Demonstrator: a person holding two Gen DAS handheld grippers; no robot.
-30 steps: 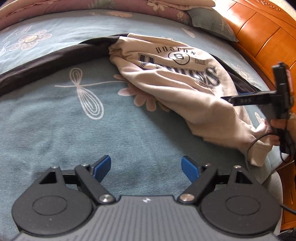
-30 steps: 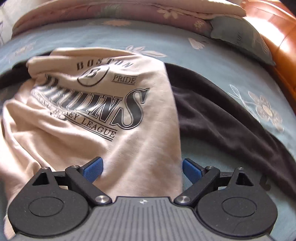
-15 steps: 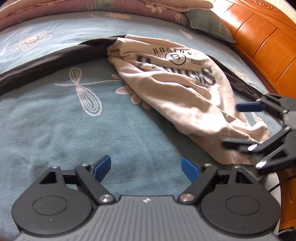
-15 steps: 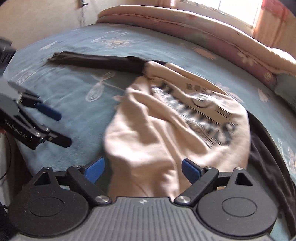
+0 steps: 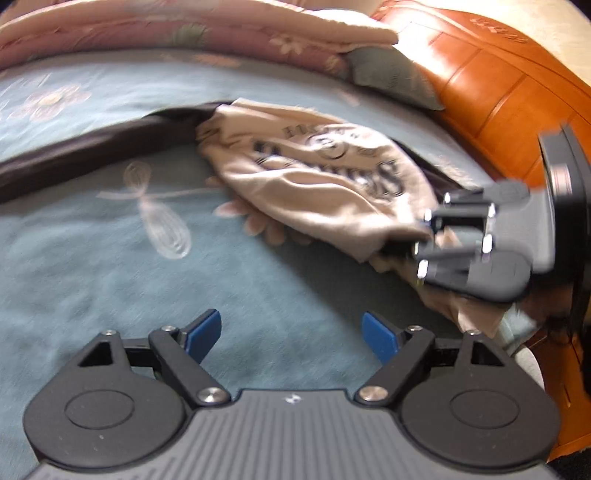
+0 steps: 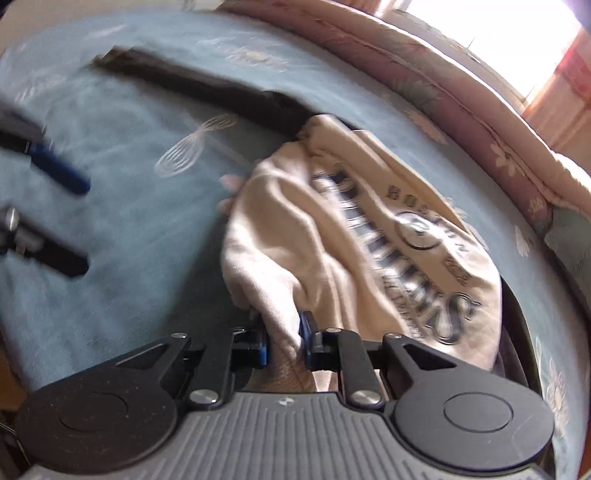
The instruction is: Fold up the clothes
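Note:
A crumpled beige T-shirt (image 5: 314,184) with dark "Boston" lettering lies on the blue bed cover (image 5: 110,277). My right gripper (image 6: 284,341) has its jaws closing on a bunched edge of the T-shirt (image 6: 332,240), and fabric is pinched between the blue pads. In the left wrist view the right gripper (image 5: 424,240) bites the shirt's near right corner. My left gripper (image 5: 291,334) is open over bare bed cover, left of the shirt, with nothing between its fingers. From the right wrist view the left gripper (image 6: 79,225) shows at the left edge.
A long dark garment (image 5: 92,155) runs across the bed behind the shirt and partly under it. A pink floral quilt (image 5: 184,33) and a grey-green pillow (image 5: 388,74) lie at the far side. An orange wooden bed frame (image 5: 498,110) stands on the right.
The right gripper swung around to the shirt's near edge, rolled, and closed its jaws on the fabric. The left gripper stayed open and almost in place.

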